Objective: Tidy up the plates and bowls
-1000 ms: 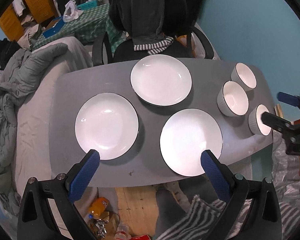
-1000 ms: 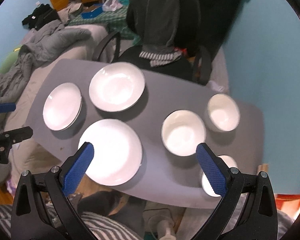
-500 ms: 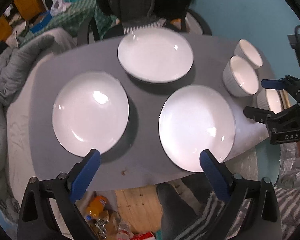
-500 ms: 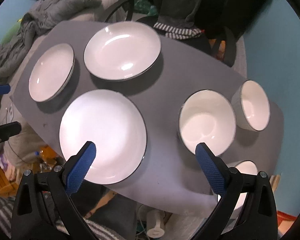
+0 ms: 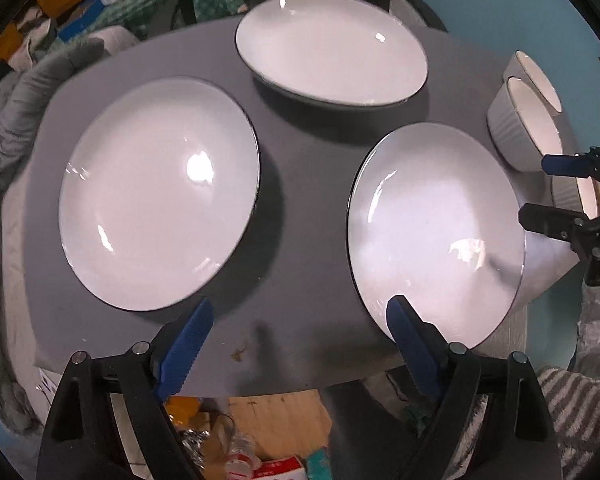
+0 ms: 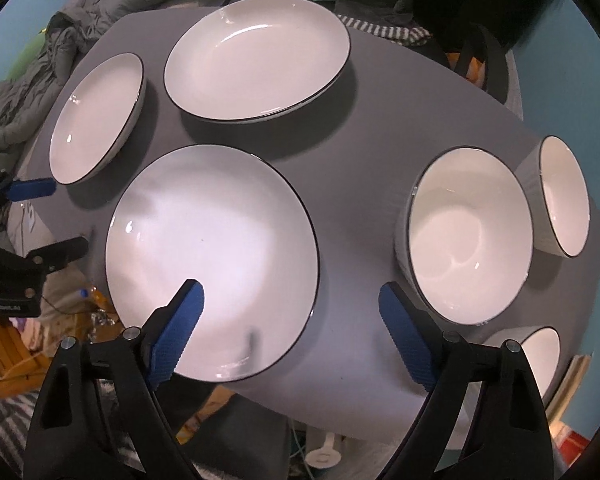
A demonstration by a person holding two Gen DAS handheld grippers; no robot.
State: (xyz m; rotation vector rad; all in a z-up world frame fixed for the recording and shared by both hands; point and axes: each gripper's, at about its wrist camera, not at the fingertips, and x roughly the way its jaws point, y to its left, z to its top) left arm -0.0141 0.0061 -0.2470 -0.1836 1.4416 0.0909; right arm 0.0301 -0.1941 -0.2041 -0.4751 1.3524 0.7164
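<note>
Hovering above the grey table [image 5: 308, 184], the left gripper [image 5: 296, 334] is aimed straight down over the bare strip between two plates, its jaws wide with nothing between them, though they have just been closing a little. The left plate [image 5: 160, 192] and the near plate [image 6: 212, 264] are laid flat and apart, with the far plate [image 6: 256, 56] behind them, a spread that is judged to leave every rim free for a pinch. The right gripper [image 6: 290, 326] is held over the near plate's edge, one finger above the plate, jaws wide and empty, likewise just narrowed slightly. Three bowls are grouped at the table's right end: the large bowl [image 6: 468, 236], the far bowl [image 6: 564, 196] and the corner bowl [image 6: 540, 348]. No brand is readable on the crockery; lettering on the grippers is too blurred to read.
</note>
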